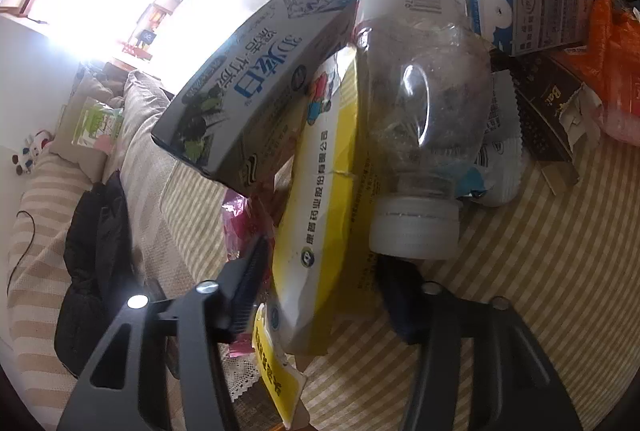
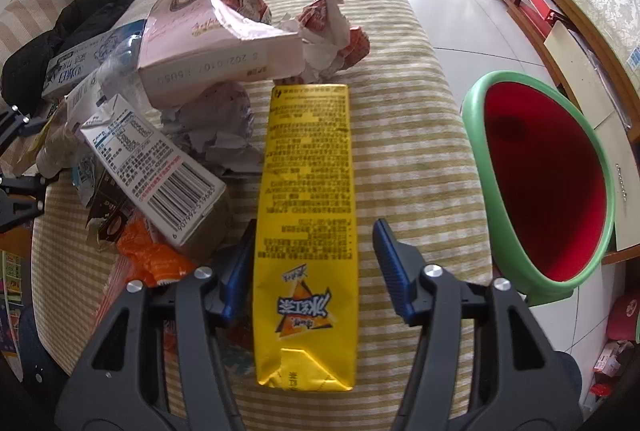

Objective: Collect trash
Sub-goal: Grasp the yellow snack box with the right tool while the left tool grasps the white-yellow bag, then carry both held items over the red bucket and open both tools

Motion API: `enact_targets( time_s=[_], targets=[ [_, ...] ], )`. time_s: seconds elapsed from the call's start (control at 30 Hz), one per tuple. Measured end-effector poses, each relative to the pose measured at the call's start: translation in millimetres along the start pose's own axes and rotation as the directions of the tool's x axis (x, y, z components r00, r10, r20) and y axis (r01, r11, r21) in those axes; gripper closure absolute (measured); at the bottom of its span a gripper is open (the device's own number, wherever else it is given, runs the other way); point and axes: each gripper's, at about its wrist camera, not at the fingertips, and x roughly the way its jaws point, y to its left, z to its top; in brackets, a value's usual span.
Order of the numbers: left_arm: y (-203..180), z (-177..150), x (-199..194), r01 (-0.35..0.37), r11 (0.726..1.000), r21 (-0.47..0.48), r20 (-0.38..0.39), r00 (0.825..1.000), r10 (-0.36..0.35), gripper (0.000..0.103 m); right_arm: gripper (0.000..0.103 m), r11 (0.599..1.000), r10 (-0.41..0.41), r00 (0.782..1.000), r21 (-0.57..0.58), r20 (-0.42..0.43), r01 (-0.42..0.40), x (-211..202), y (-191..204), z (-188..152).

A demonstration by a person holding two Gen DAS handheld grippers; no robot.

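In the left wrist view my left gripper [image 1: 326,283] is open, its fingers on either side of a yellow and white box [image 1: 320,215] lying in a trash pile. A clear plastic bottle with a white cap [image 1: 416,111] lies right beside the box, cap toward me. In the right wrist view my right gripper [image 2: 314,263] is open, its blue fingertips [image 2: 390,255] straddling a flat yellow drink carton [image 2: 306,215] on the striped cloth. A gap shows on the right side. The green bin with a red inside [image 2: 544,183] stands to the right.
The striped table [image 2: 408,79] holds a pile: a grey toothpaste box [image 1: 248,79], a blue and white milk carton [image 1: 528,11], a pink box [image 2: 208,39], crumpled paper [image 2: 324,27], an orange wrapper [image 2: 152,255]. A sofa with a black jacket [image 1: 96,271] lies left.
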Motion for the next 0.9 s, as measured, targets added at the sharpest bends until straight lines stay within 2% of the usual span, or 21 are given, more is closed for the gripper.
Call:
enact_targets(
  time_s=[0.03,0.07,0.43,0.6,0.73,0.9],
  targets=[
    [-2,-1,-3,0.002,1.0,-0.016,0.01,1.0,-0.002,0.063,0.063,1.0,-0.001,1.0,-0.007,-0.002,0.001,0,1,0],
    [-4,-3,-7,0.006,0.999,-0.033,0.02,1.0,-0.005,0.064,0.066,1.0,-0.003,1.0,-0.013,-0.003,0.003,0,2,-1],
    [-19,-38,-52,0.045,0.973,-0.227,0.079,0.996,-0.028,0.065,0.067,0.999,0.009,0.997,-0.035,0.081,-0.006,-40,9,-9],
    [-21,-59,-82,0.069,0.939,-0.337,0.131,0.991,-0.026,0.066,0.067,0.999,0.022,0.993,-0.044,0.115,-0.017,-62,12,-13],
    [-19,-70,-115,0.094,0.9,-0.425,0.188,0.982,-0.014,0.066,0.067,0.998,0.032,0.989,-0.06,0.144,-0.024,-78,17,-16],
    [-6,-66,-145,0.113,0.874,-0.473,0.247,0.969,0.008,0.067,0.067,0.996,0.061,0.981,-0.079,0.182,-0.047,-98,23,-17]
  ],
)
